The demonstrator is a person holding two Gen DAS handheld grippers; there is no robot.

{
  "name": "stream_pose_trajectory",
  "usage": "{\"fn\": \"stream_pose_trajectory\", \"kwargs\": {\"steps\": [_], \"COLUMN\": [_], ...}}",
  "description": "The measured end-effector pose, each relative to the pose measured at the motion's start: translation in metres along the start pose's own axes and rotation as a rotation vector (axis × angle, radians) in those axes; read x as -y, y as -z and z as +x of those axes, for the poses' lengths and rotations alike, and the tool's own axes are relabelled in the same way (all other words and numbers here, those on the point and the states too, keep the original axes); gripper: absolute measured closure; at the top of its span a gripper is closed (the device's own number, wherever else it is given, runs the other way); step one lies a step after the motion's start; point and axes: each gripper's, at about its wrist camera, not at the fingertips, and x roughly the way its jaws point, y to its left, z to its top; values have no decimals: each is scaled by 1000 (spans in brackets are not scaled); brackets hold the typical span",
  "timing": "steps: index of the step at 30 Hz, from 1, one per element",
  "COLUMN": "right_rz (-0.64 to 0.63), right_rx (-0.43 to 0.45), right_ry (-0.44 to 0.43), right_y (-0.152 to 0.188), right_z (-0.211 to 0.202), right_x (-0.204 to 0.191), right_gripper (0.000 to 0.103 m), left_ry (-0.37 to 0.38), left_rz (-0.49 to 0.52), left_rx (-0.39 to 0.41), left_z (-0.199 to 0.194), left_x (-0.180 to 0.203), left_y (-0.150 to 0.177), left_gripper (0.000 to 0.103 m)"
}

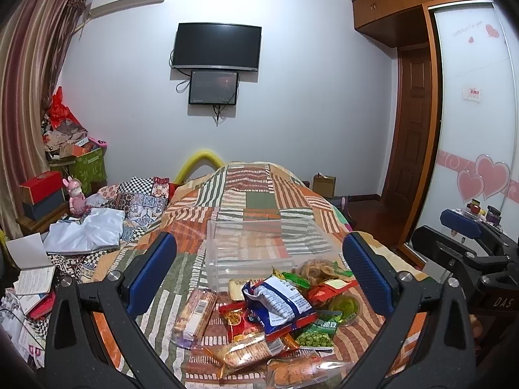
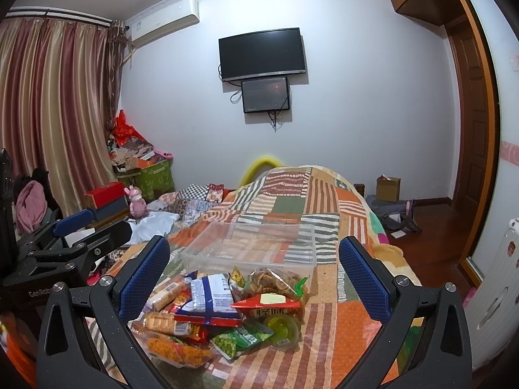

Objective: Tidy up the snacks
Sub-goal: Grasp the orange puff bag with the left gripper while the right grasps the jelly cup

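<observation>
A pile of snack packets [image 1: 275, 311] lies on the patchwork bedspread, with a blue-and-white bag [image 1: 279, 301] on top; the pile also shows in the right wrist view [image 2: 223, 311]. Just beyond it stands an empty clear plastic bin [image 1: 259, 246], also in the right wrist view [image 2: 256, 246]. My left gripper [image 1: 259, 272] is open and empty, fingers spread either side of the pile. My right gripper [image 2: 253, 275] is open and empty, held above the pile. Each gripper shows in the other's view, the right [image 1: 467, 246] and the left [image 2: 74, 243].
The bedspread [image 1: 246, 194] covers a raised bed. Clothes and books [image 1: 84, 230] lie to the left, boxes and a pink figurine [image 1: 76, 196] behind them. A wardrobe [image 1: 470, 129] and a door stand on the right. A white radiator [image 2: 496, 285] is at right.
</observation>
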Motion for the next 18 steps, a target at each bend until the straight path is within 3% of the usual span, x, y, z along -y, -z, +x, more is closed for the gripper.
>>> {"fn": "stream_pose_trajectory", "kwargs": {"steps": [7,18], "right_rz": [7,31], "right_rx": [-28,-138], "right_ry": [12,37], "right_y": [6,27], "right_z": [3,14], "right_x": [9,29], "right_gripper": [0,0], "left_ry": [1,11], "left_rz": [7,8], "left_rx": [-49,-230], "left_z": [5,28], "left_x": [4,22], "left_y": [9,50], "left_gripper": [0,0]}}
